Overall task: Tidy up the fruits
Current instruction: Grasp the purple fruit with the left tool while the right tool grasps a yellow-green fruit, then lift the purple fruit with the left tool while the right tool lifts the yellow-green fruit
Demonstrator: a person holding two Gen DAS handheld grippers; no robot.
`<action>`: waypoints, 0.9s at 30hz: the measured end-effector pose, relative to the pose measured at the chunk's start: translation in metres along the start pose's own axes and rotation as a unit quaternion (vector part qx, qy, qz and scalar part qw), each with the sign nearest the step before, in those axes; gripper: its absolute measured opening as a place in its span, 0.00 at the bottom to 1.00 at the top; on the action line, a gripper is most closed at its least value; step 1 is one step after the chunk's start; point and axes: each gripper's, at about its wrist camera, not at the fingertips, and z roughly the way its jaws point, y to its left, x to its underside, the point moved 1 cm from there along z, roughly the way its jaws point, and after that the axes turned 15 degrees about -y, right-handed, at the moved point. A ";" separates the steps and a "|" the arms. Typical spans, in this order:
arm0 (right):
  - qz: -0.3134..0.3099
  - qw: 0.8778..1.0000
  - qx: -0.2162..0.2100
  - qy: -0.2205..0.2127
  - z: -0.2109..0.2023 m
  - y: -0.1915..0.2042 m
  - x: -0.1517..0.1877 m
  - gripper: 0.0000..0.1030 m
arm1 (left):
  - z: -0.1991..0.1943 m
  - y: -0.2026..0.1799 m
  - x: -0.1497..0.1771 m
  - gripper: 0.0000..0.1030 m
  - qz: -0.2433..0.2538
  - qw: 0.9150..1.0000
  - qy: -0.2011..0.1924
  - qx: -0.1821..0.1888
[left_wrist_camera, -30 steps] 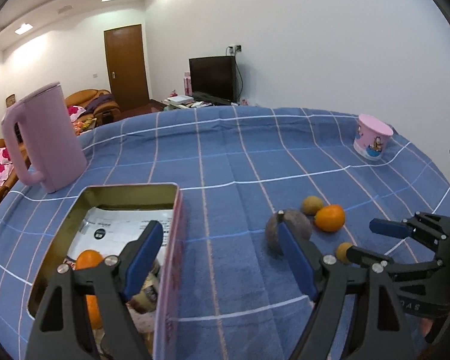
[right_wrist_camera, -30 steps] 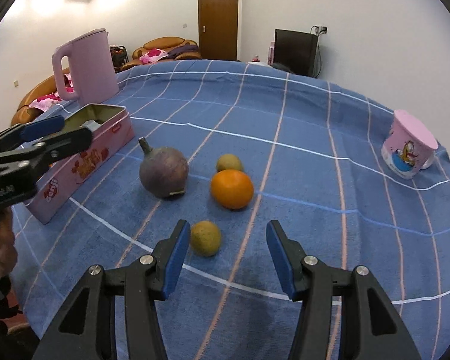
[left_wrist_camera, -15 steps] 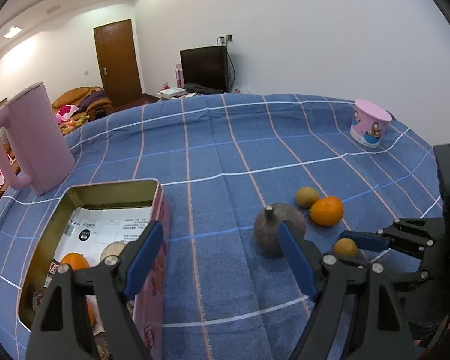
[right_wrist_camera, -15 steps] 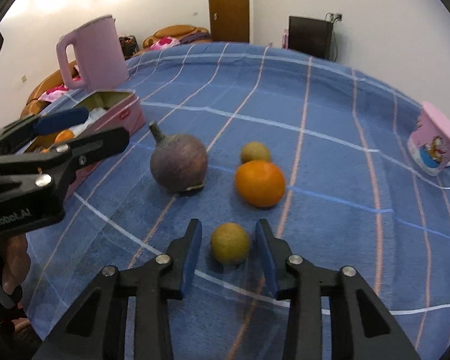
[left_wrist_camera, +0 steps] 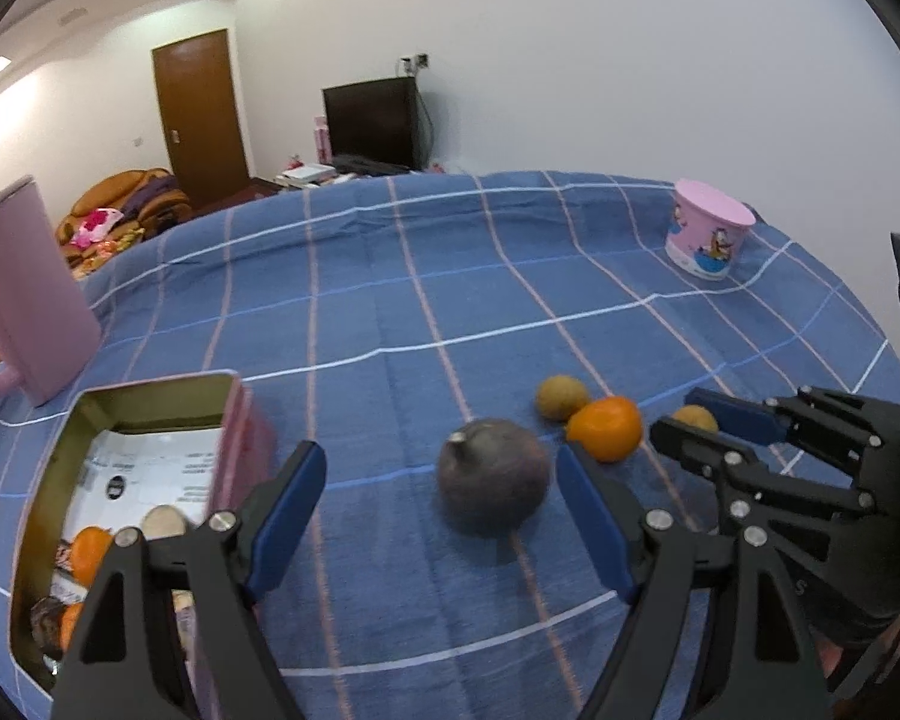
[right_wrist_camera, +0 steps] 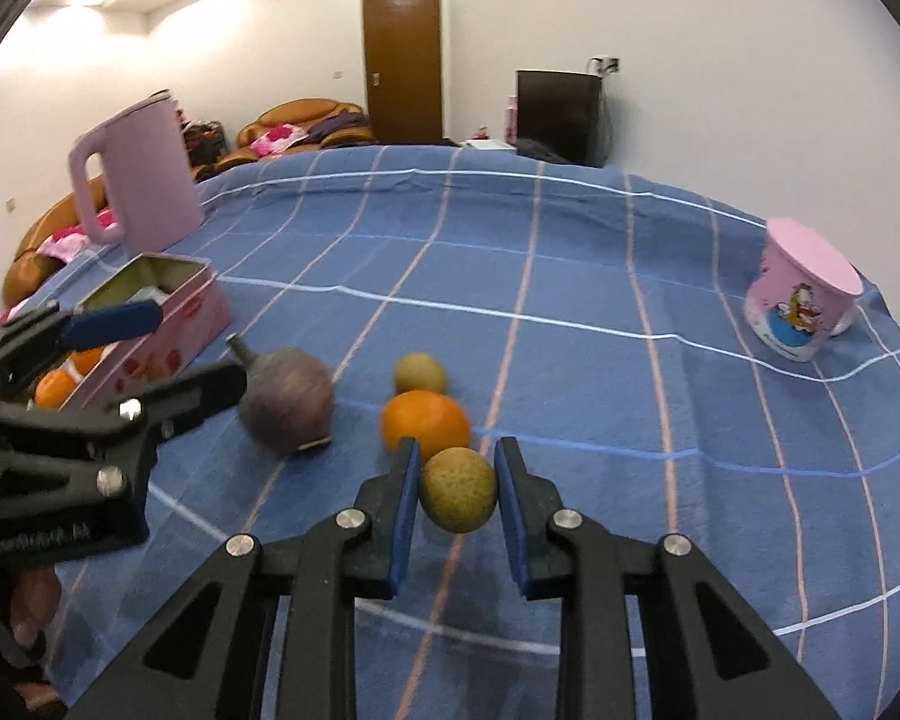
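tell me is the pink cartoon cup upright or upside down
Upside down: the pink cup stands on its rim on the blue cloth, flat base up.

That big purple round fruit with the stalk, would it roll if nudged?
Probably: the big purple round fruit looks nearly spherical on flat blue checked cloth. Its stalk might halt the roll. It looks bulky, so likely heavier than the orange.

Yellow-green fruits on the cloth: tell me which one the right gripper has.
The nearer yellow-green fruit, pinched between the right gripper fingers. The other yellow-green fruit lies free beyond the orange.
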 end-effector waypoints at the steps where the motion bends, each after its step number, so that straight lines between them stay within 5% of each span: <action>1: 0.007 1.000 0.003 -0.002 -0.001 -0.002 0.000 0.26 | 0.003 -0.002 0.000 0.79 -0.004 1.000 0.006 0.008; 13: 0.030 1.000 0.002 0.001 0.003 -0.006 0.005 0.26 | 0.039 -0.007 0.014 0.72 -0.024 0.997 0.061 0.038; 17: 0.023 1.000 -0.001 0.003 0.003 -0.002 0.006 0.26 | 0.046 -0.007 0.020 0.51 -0.030 0.996 0.074 0.049; 27: 0.031 0.999 -0.009 -0.005 0.000 -0.004 0.006 0.26 | 0.032 -0.014 0.017 0.51 -0.005 0.998 0.041 0.048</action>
